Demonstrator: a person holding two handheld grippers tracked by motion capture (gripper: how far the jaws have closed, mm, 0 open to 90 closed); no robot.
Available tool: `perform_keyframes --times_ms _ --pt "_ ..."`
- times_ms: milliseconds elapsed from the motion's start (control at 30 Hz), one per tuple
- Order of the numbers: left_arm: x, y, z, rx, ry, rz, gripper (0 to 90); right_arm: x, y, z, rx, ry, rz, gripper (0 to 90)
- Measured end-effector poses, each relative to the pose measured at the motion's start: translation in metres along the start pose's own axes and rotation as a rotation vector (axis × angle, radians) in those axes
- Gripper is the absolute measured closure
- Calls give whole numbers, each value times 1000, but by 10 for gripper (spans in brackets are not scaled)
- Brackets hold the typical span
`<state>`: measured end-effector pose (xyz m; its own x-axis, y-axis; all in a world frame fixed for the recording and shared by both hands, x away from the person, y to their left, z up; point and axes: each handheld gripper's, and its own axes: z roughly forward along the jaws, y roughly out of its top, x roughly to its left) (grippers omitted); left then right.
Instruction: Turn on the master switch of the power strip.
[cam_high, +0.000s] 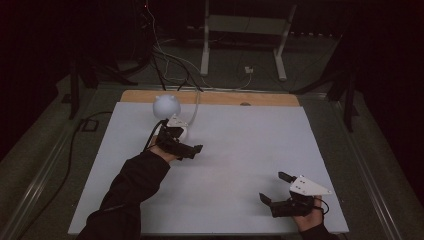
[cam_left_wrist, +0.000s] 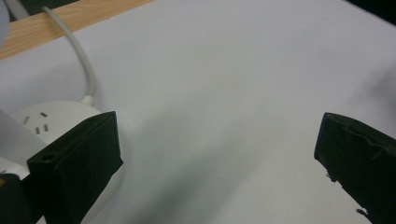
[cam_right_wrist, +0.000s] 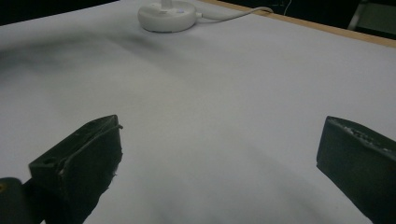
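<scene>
- While the left gripper (cam_high: 192, 150) hangs over the white sheet-covered table (cam_high: 240, 150) at about 10 o'clock from the table's middle, its 2 black jaws stand wide apart with nothing between them.
- Seen from the left gripper view, only bare white surface lies in the gap, and the round white plastic socket base (cam_left_wrist: 46, 121) with small slots on top sits just beside the left-hand jaw, at 9 o'clock in that view.
- From the base a thick white cable (cam_left_wrist: 79, 51) runs toward 12 o'clock, across to the bare wooden strip (cam_high: 210, 97) along the table's far edge.
- On the high view a white ball-shaped lamp (cam_high: 166, 106) stands just beyond the left gripper, at about 11 o'clock from it.
- At roughly 4 o'clock from the table's middle, near the near edge, the right gripper (cam_high: 274, 187) is held by a hand, well apart from the base.
- Its 2 jaws are likewise spread wide over bare table, empty.
- Through the right gripper view the same base (cam_right_wrist: 166, 16) shows far off at 11 o'clock, with its cable trailing toward 1 o'clock.
</scene>
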<state>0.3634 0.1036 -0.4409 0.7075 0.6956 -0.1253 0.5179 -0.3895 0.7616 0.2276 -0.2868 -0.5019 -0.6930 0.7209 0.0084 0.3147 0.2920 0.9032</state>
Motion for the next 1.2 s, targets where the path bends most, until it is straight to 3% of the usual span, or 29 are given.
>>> perform_keyframes --times_ms 133,367,800,1200 --pt "-3 -3 -5 5 -19 29 2 0 0 0 2 1 4 0" --pt "-4 -11 -17 -6 -54 45 2 1 0 1 2 1 2 0" --pt "-2 -33 -40 -23 -55 49 2 2 1 1 2 3 1 0" --pt "-1 -63 -53 -31 -72 55 2 3 1 1 2 5 -5 0"
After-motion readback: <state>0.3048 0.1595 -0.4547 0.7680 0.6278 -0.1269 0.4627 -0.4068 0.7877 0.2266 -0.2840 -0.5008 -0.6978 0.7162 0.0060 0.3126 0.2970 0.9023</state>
